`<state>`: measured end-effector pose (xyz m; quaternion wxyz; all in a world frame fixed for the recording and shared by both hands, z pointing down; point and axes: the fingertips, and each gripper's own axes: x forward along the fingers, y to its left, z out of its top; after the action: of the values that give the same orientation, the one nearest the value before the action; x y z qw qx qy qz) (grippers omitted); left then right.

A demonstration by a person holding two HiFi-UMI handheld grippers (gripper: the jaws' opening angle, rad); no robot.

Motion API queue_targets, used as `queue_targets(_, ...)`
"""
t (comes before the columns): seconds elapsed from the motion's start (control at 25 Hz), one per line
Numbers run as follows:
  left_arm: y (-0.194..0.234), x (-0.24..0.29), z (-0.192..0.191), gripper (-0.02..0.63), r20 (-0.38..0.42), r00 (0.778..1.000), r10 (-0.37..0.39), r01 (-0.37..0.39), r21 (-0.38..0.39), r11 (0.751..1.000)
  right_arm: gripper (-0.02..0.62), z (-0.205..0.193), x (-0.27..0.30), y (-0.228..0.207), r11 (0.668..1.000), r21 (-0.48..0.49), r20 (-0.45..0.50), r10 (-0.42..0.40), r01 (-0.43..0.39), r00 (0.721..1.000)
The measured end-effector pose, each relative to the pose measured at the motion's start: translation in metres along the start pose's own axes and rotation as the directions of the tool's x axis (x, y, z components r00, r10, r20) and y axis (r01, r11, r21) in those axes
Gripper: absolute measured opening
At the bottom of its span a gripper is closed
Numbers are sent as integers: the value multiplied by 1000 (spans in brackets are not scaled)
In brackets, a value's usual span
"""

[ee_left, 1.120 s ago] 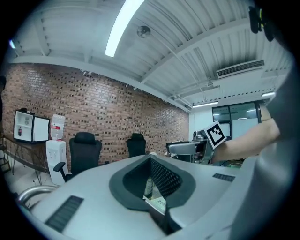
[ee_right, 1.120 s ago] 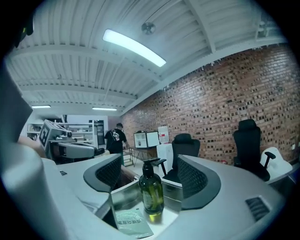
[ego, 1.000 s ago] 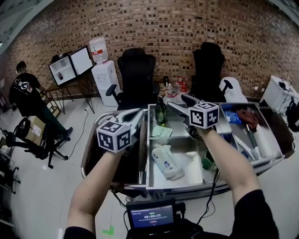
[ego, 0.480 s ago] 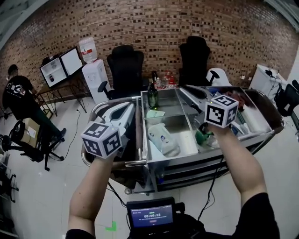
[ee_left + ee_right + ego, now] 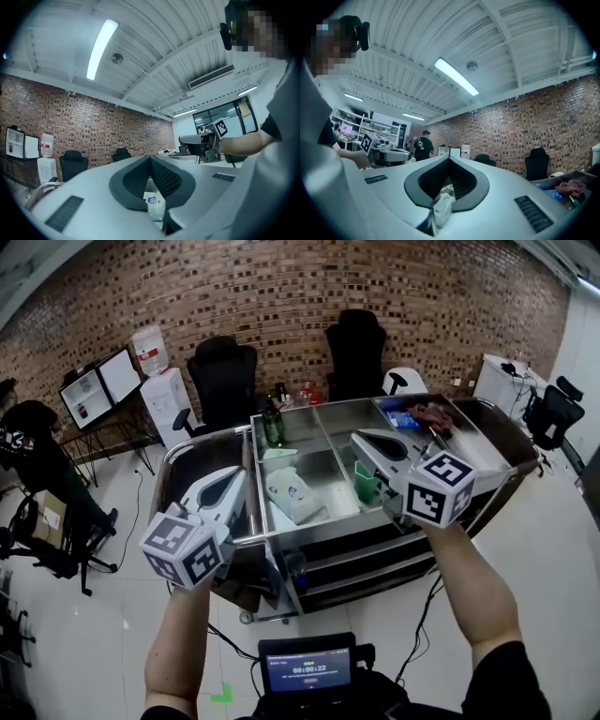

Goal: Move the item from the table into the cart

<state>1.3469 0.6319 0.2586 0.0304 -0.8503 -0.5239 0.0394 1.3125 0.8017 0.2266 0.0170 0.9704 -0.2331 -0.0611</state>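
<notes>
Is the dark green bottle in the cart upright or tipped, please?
Upright: the dark green bottle stands neck-up in the steel cart, far-left compartment.

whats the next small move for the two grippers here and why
Likely open both jaws and turn away for the next item: the left gripper and right gripper are shut and empty, and the white pouch already lies in the cart.

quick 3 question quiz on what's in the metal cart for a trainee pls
1. True or false: the dark green bottle stands upright in a rear compartment of the shiny steel cart.
2. What lies in the compartment just in front of that bottle? A) white plastic pouch; B) red cloth; C) blue packet.
3. Fill in: in the head view, the green cup stands to the pouch's ____.
Key: 1 true; 2 A; 3 right.
</notes>
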Motion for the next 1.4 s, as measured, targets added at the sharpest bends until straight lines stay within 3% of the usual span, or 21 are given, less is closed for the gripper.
queue_targets(0.2,-31,-30,3,6,63,992,107,-102,-83,991,11,-12,-54,33,999,-17,-65,-31,30,997)
queue_targets(0.36,-63,-43,-15,6,30,991,132,-131,-38,991,11,-41,-86,48,997,46,-81,-53,56,995)
queue_targets(0.48,-80,-54,-29,8,50,984,171,-168,-64,984,11,-66,-97,52,993,101,-103,-50,60,993)
queue_targets(0.6,-94,-54,-45,6,21,987,157,-155,-92,984,11,-78,-106,56,983,169,-97,-56,72,994)
queue_targets(0.92,-124,-39,-61,6,-32,995,94,-95,-48,994,11,-78,-113,64,983,163,-73,-72,83,995)
queue_targets(1.4,-135,-26,-75,6,-62,997,39,-44,-89,995,11,-94,-117,59,973,196,-94,-102,118,990)
